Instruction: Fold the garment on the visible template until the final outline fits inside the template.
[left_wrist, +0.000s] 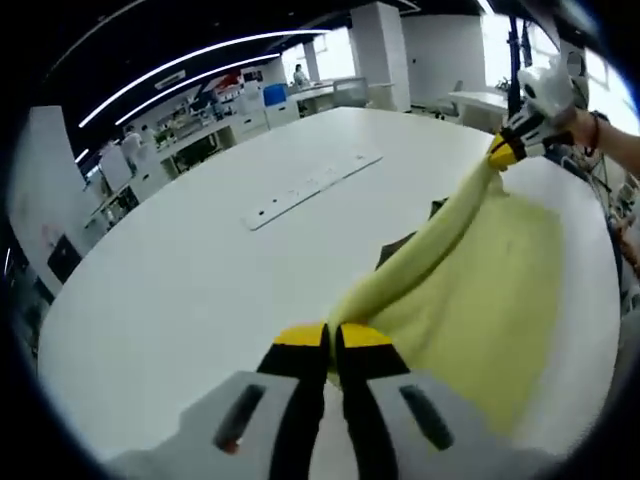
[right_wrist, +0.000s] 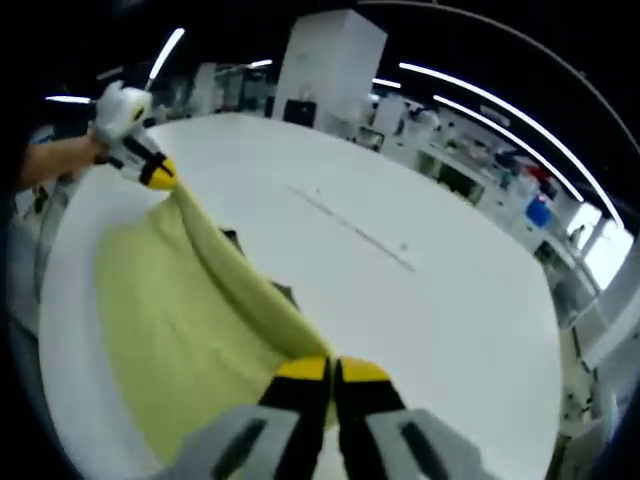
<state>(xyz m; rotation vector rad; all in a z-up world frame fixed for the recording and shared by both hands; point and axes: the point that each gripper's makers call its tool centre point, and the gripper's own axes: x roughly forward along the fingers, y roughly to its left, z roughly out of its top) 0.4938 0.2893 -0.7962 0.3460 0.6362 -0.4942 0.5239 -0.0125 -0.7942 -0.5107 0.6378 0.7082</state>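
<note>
The left gripper (left_wrist: 331, 335) and right gripper (right_wrist: 332, 368) each have their fingers pinched on an edge of the yellow garment (left_wrist: 480, 290), stretching it taut between them above the white counter (left_wrist: 200, 270), dark template (left_wrist: 398, 247) partly beneath

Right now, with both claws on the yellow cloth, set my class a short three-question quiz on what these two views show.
1. True or false: the left claw is shut on the yellow cloth.
2. What does the edge of the cloth between the left claw and the right claw look like: (a) slack in a heap, (b) pulled into a taut line, (c) rolled in a ball?
3. Fill in: a dark shape peeks out from under the cloth on the white ____.

Key: 1 true; 2 b; 3 table.
</note>
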